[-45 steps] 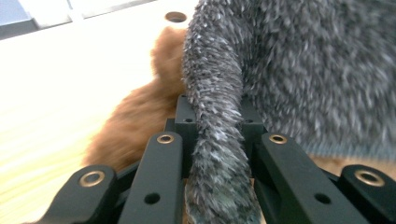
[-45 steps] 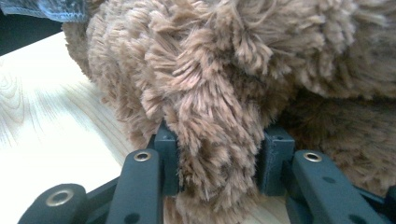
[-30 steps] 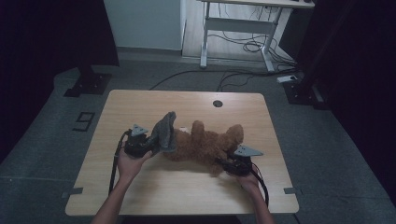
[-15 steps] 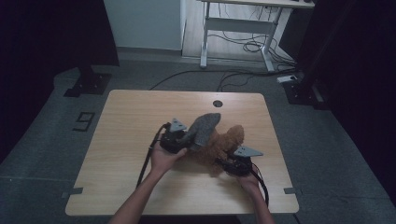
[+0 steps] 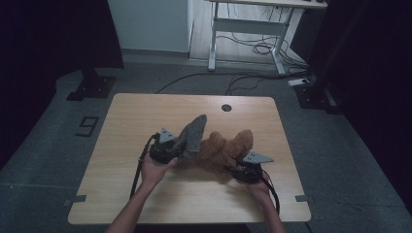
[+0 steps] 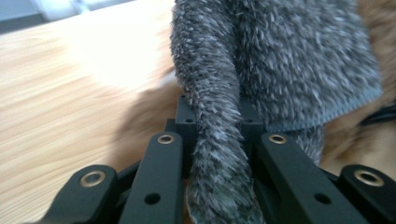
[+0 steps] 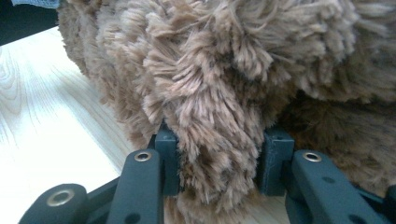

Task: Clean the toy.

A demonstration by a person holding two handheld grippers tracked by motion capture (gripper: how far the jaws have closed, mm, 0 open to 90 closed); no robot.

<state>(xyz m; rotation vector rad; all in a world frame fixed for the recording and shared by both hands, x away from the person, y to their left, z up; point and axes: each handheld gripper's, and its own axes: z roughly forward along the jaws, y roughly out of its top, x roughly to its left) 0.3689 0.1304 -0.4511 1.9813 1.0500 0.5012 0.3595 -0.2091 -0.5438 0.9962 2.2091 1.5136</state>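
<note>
A brown plush toy (image 5: 224,149) lies on the wooden table (image 5: 141,116), near its front middle. A grey fuzzy cloth (image 5: 194,132) rises from the toy's left side, and my left gripper (image 5: 180,152) is shut on a fold of it. In the left gripper view the grey cloth (image 6: 299,60) runs up between the jaws of the left gripper (image 6: 217,112), with the brown fur behind it. My right gripper (image 5: 234,170) is shut on a shaggy limb at the toy's right front. In the right gripper view that limb of the plush toy (image 7: 224,56) sits squeezed in the right gripper (image 7: 217,140).
A round cable hole (image 5: 226,107) sits near the table's far edge. Beyond the table stand a white desk frame (image 5: 243,29), loose floor cables (image 5: 252,48) and black stand bases at left (image 5: 92,87) and right (image 5: 316,94). A taped mark (image 5: 86,126) lies on the floor.
The left gripper carried the grey cloth rightward over the plush toy, then drew back a little to the left. The right gripper kept still on the toy.
</note>
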